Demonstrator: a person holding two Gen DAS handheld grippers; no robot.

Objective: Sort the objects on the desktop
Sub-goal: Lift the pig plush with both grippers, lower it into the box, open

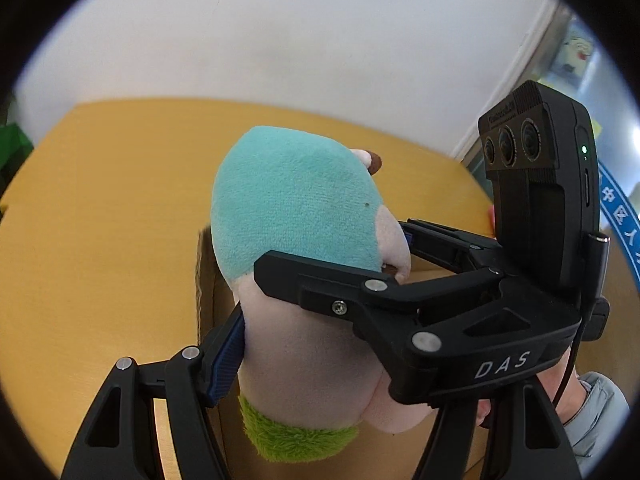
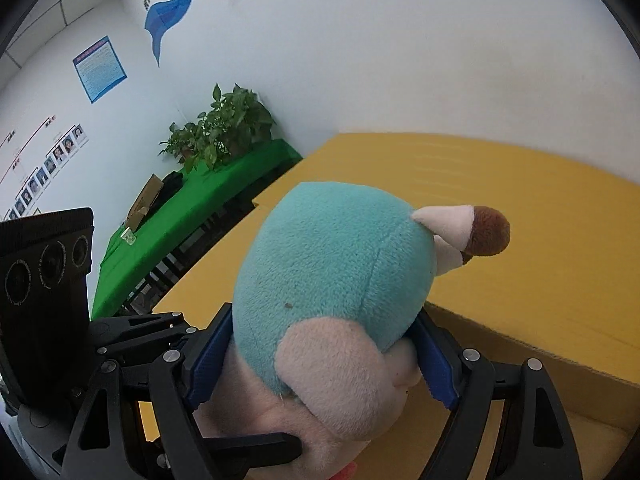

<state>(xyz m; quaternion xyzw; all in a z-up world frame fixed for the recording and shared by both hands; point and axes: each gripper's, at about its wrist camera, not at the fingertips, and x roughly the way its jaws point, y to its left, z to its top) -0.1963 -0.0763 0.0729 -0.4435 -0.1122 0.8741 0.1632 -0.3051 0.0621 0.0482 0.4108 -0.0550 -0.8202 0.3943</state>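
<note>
A plush toy (image 1: 292, 216) with a teal head, pink body, green fuzzy trim and a brown-tipped horn is held up above an open cardboard box (image 1: 206, 280). My left gripper (image 1: 304, 352) is shut on the toy's pink body. My right gripper (image 1: 396, 256) crosses in from the right and is shut on the toy's head. In the right wrist view the toy (image 2: 340, 272) fills the centre, squeezed between the blue pads (image 2: 208, 360) of my right gripper (image 2: 320, 360). The left gripper's finger (image 2: 256, 450) presses on the toy from below.
The yellow table (image 1: 100, 220) spreads under the box, with a white wall behind. The box's far wall (image 2: 520, 340) shows at right. A green-covered table (image 2: 192, 208) with potted plants (image 2: 224, 128) and a small carton stands to the left.
</note>
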